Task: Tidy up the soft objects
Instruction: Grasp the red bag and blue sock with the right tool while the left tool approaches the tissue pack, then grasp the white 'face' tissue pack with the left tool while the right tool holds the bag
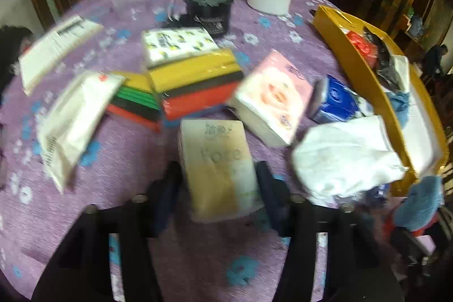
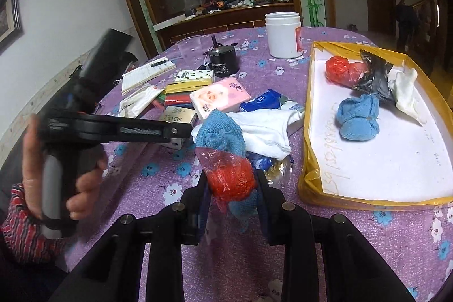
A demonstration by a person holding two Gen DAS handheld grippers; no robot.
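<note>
My left gripper (image 1: 218, 186) has a beige "Face" tissue pack (image 1: 218, 169) between its fingers, and both pads touch the pack's sides; the picture is blurred. In the right wrist view a hand (image 2: 70, 188) holds that left gripper (image 2: 178, 135) over the same tissue pack (image 2: 177, 118). My right gripper (image 2: 232, 188) is shut on a red bundle in clear plastic (image 2: 230, 180) with blue cloth hanging under it, held just above the table. To the right lies the yellow tray (image 2: 308, 132), which holds a blue sock (image 2: 358, 118), a red bag (image 2: 339, 70), a black wrapper and a white cloth.
On the purple tablecloth lie a white cloth (image 2: 263, 129), a blue cloth (image 2: 220, 132), a pink tissue pack (image 1: 271, 95), a blue tissue pack (image 1: 337, 101), stacked coloured sponges (image 1: 195, 87) and another white pack (image 1: 76, 115). A white jar (image 2: 283, 33), a black canister (image 2: 223, 61) and a notepad (image 2: 147, 72) stand further back.
</note>
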